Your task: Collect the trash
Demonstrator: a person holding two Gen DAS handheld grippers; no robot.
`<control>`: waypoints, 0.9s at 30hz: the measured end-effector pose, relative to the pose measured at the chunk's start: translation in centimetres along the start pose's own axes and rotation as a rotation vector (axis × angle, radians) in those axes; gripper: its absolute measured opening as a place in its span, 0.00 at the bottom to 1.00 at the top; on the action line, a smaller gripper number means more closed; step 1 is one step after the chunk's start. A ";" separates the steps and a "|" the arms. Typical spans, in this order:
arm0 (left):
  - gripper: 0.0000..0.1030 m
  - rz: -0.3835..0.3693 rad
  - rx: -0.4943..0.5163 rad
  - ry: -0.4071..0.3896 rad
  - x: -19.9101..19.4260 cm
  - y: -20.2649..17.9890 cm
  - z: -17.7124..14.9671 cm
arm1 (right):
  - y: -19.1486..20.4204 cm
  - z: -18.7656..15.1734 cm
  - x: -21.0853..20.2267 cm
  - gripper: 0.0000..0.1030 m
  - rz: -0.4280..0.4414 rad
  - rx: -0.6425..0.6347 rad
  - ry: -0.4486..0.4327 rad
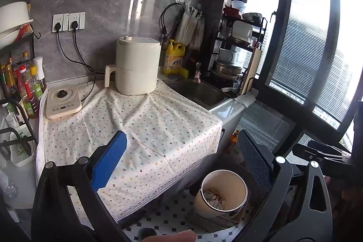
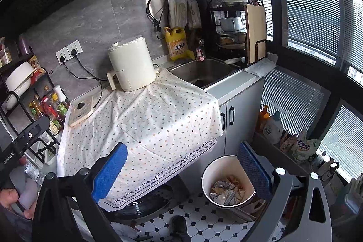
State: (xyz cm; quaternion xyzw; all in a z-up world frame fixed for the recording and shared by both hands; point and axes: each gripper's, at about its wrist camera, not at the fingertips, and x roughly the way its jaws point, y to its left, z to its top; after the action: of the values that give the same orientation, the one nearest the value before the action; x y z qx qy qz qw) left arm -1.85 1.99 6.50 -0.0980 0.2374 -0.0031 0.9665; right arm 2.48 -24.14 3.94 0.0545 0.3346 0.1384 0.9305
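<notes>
Right wrist view: cream round bin (image 2: 228,183) on tiled floor (image 2: 204,222) beside cloth-covered desk (image 2: 147,126), holding crumpled foil and paper trash (image 2: 224,191). Right tool (image 2: 181,170) and left tool (image 1: 183,165): fingers spread apart, empty.

Sitting on the desk — one air fryer (image 2: 130,64), one induction hob (image 2: 81,111); standing below, one bin (image 2: 226,183); plugged in — two wall plugs (image 1: 65,25).

Matt dotted cotton-like tablecloth (image 2: 147,124) drapes the counter; at its twelve o'clock a smooth cream plastic air fryer (image 2: 130,62). At two o'clock, a brushed steel sink (image 2: 204,70). Crumpled foil trash (image 2: 223,188) glints inside the smooth bin (image 2: 212,170).
</notes>
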 end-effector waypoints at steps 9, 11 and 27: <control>0.94 -0.003 0.019 -0.008 -0.1 -0.3 0.4 | -0.5 0.4 -0.2 0.92 -0.004 0.011 -0.009; 0.94 -0.003 0.019 -0.008 -0.1 -0.3 0.4 | -0.6 0.5 -0.3 0.92 -0.005 0.012 -0.015; 0.94 0.012 0.021 0.007 0.2 -0.3 -0.3 | -0.9 0.4 -0.4 0.92 0.004 0.017 -0.008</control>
State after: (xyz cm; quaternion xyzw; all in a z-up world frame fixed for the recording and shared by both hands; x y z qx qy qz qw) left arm -1.79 1.62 6.22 -0.0865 0.2412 0.0001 0.9666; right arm 2.60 -25.13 4.29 0.0635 0.3318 0.1372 0.9312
